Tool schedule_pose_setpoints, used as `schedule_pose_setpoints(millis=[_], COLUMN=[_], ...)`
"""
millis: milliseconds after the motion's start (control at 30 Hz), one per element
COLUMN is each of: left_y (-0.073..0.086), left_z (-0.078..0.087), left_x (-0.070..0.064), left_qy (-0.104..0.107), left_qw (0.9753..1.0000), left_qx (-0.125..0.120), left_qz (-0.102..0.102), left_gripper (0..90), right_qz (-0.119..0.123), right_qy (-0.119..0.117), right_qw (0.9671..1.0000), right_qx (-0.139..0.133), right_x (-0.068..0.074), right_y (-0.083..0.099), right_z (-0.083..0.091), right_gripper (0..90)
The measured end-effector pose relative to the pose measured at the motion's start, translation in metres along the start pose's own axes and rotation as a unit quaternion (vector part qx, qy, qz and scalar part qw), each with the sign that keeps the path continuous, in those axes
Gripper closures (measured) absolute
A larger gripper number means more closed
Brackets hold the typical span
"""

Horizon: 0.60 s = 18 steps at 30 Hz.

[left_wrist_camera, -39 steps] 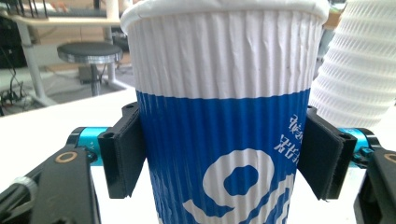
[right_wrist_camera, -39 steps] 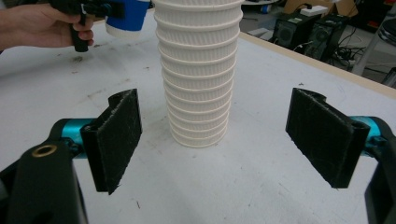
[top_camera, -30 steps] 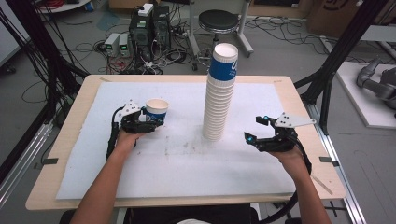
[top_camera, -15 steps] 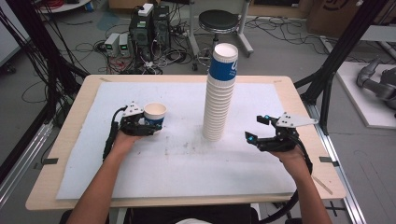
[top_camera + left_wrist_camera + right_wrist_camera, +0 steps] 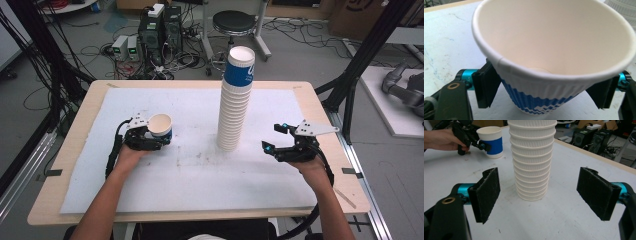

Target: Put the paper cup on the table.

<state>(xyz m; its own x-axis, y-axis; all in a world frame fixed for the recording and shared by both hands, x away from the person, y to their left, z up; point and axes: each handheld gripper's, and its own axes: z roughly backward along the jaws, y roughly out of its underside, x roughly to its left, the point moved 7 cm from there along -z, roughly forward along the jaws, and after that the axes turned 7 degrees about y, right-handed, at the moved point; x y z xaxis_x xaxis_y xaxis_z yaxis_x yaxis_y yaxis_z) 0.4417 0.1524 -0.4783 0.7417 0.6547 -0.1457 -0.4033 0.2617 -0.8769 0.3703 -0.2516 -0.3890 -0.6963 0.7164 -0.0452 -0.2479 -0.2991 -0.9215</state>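
My left gripper [image 5: 159,141] has its two black jaws pressed on either side of a single paper cup [image 5: 161,126]; in the left gripper view the pads [image 5: 486,86] sit against the ribbed wall just under the rim of the cup [image 5: 554,50]. The cup's lower band is blue with a white zigzag edge. I can read no lettering on it there.

My right gripper [image 5: 275,138] holds nothing, its jaws spread wide. Just ahead of it, between the pads [image 5: 486,192] in its own view, stands the tall stack of cups [image 5: 532,157], upright on the white table sheet [image 5: 564,220]. From above, the stack [image 5: 235,100] tops out in a blue-banded cup bearing a white mark too small to read.

The right gripper view also shows my left gripper [image 5: 465,133] with its cup [image 5: 491,142] beyond and to the left of the stack, base touching the sheet.
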Motion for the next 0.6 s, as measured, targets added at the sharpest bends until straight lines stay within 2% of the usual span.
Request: schedule_pose_setpoints(millis=[267,367,500,600], left_y=[0.007,0.011,0.012,0.01], left_z=[0.011,0.02,0.036,0.05], left_x=[-0.003,-0.007,-0.01,-0.015], left_qy=[-0.007,-0.012,-0.009,0.014], left_qw=[0.9996,0.9992,0.9998,0.9998], left_qx=[0.028,0.039,0.018,-0.011], left_qz=[0.007,-0.003,0.002,0.001], left_gripper=[20.8,20.8,20.7,20.7], right_qz=[-0.003,-0.002,0.002,0.003], right_qy=[0.0,0.001,0.012,0.023], right_qw=[1.0,1.0,0.9998,0.9995], right_qx=[0.005,0.007,0.014,0.022], right_x=[0.0,0.0,-0.004,-0.007], right_y=[0.001,0.002,0.005,0.007], right_z=[0.0,0.0,0.0,0.0], right_gripper=[19.2,19.1,19.0,19.0])
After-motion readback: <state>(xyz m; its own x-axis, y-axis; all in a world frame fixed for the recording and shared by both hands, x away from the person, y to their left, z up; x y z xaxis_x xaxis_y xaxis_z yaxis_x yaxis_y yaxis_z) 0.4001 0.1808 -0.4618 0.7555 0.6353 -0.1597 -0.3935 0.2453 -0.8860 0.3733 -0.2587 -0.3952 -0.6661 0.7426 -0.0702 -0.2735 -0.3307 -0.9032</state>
